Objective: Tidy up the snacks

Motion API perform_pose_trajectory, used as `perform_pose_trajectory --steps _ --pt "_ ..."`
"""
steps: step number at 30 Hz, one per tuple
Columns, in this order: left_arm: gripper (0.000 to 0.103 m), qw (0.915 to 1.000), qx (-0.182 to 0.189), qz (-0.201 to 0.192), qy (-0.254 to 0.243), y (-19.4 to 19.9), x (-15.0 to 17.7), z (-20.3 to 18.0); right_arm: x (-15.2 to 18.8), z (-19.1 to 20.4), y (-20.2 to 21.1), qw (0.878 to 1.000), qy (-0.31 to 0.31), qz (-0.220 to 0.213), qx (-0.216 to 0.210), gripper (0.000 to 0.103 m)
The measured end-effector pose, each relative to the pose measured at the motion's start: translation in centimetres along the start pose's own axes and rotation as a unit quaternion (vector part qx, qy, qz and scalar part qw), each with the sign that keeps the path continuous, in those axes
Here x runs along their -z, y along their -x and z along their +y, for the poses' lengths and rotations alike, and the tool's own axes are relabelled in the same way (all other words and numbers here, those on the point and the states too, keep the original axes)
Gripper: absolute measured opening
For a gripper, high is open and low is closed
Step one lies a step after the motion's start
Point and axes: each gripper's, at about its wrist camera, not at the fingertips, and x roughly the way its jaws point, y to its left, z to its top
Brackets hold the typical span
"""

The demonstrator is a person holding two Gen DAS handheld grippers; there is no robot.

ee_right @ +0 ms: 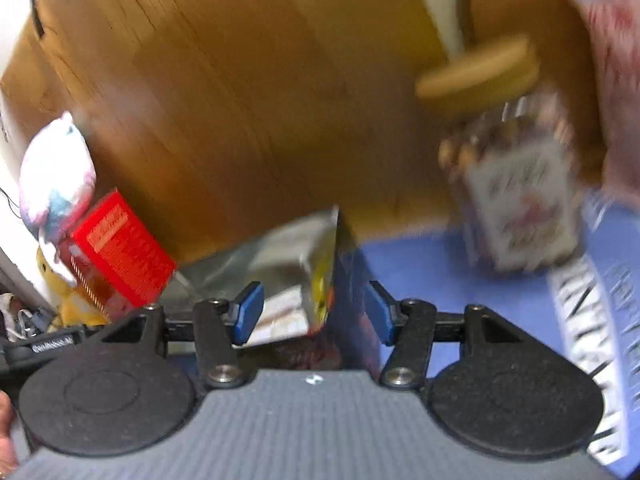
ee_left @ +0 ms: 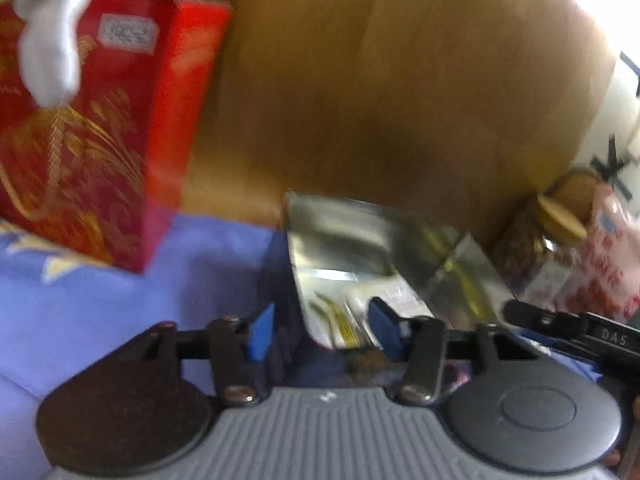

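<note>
A dark blue snack box (ee_left: 280, 300) with its silver-lined flap (ee_left: 340, 240) standing open sits between the blue pads of my left gripper (ee_left: 322, 330), which is shut on it. In the right wrist view the same box (ee_right: 352, 304) sits between the pads of my right gripper (ee_right: 314, 312). One pad presses the dark side and the other lies against the silver flap (ee_right: 280, 256). Both views are blurred.
A red box with gold wheat print (ee_left: 92, 132) stands left on the blue cloth (ee_left: 100, 320). A wooden-lidded jar (ee_right: 516, 184) and a pink packet (ee_left: 608, 256) are on the right. A brown wooden panel (ee_left: 380, 100) rises behind. A plush toy (ee_right: 56, 176) sits above the red box (ee_right: 120, 252).
</note>
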Motion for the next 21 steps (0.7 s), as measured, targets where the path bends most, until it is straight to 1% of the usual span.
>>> perform_pose_trajectory --steps 1,3,4,6,7,8,9,10,11,12,13,14,15,17,20,21 --pt "0.049 0.9999 -0.01 -0.003 -0.007 0.0 0.2 -0.2 0.5 0.1 -0.5 1.0 -0.004 0.016 -0.012 0.062" --pt "0.049 0.9993 -0.026 -0.004 -0.025 -0.1 0.3 -0.7 1.4 1.4 -0.4 1.0 0.015 0.014 0.0 0.062" --pt "0.049 0.9991 -0.027 -0.005 -0.033 -0.2 0.3 -0.9 1.8 2.2 0.3 0.999 0.027 0.017 -0.001 0.065" --pt "0.05 0.9991 -0.017 -0.004 -0.039 -0.3 0.6 -1.0 2.5 2.9 1.3 0.999 0.036 0.028 -0.01 0.066" --pt "0.055 0.9992 -0.01 -0.003 -0.037 -0.1 1.0 -1.1 2.6 2.8 1.7 0.998 0.044 0.031 -0.016 0.065" --pt "0.064 0.9994 -0.007 -0.008 -0.032 0.6 1.0 -0.6 2.8 2.6 2.5 0.998 0.051 0.033 -0.024 0.062" --pt "0.067 0.9992 -0.017 -0.023 -0.028 1.5 1.3 -0.3 2.9 2.4 3.4 0.998 0.055 0.029 -0.031 0.062" --pt "0.069 0.9982 -0.03 -0.045 -0.026 2.2 1.3 -0.2 2.9 1.9 4.7 0.998 0.059 0.013 -0.029 0.062" --pt "0.069 0.9972 -0.036 -0.062 -0.023 3.1 1.6 -0.1 3.0 1.2 6.1 0.998 0.066 -0.007 -0.02 0.062" --pt "0.069 0.9969 -0.032 -0.069 -0.017 3.8 2.1 0.2 2.9 0.5 7.3 0.997 0.073 -0.027 -0.003 0.062" --pt "0.066 0.9975 -0.018 -0.067 -0.012 4.2 2.7 0.3 2.8 -0.6 8.2 0.996 0.074 -0.044 0.021 0.063" --pt "0.066 0.9981 -0.003 -0.061 -0.008 4.4 3.4 0.3 2.8 -1.7 8.5 0.996 0.065 -0.051 0.04 0.063" --pt "0.066 0.9985 0.009 -0.054 -0.008 4.4 4.1 0.0 2.9 -2.9 8.6 0.996 0.051 -0.05 0.053 0.062" --pt "0.066 0.999 0.02 -0.039 -0.011 4.0 5.7 -1.0 3.7 -4.9 7.8 0.996 0.02 -0.038 0.078 0.059" --pt "0.066 0.9989 0.039 -0.002 -0.028 2.5 7.8 -2.6 5.5 -6.2 5.9 0.996 -0.002 -0.01 0.086 0.052" --pt "0.066 0.9985 0.041 0.011 -0.035 1.8 8.5 -3.1 6.2 -6.2 5.3 0.997 -0.006 -0.006 0.082 0.052"
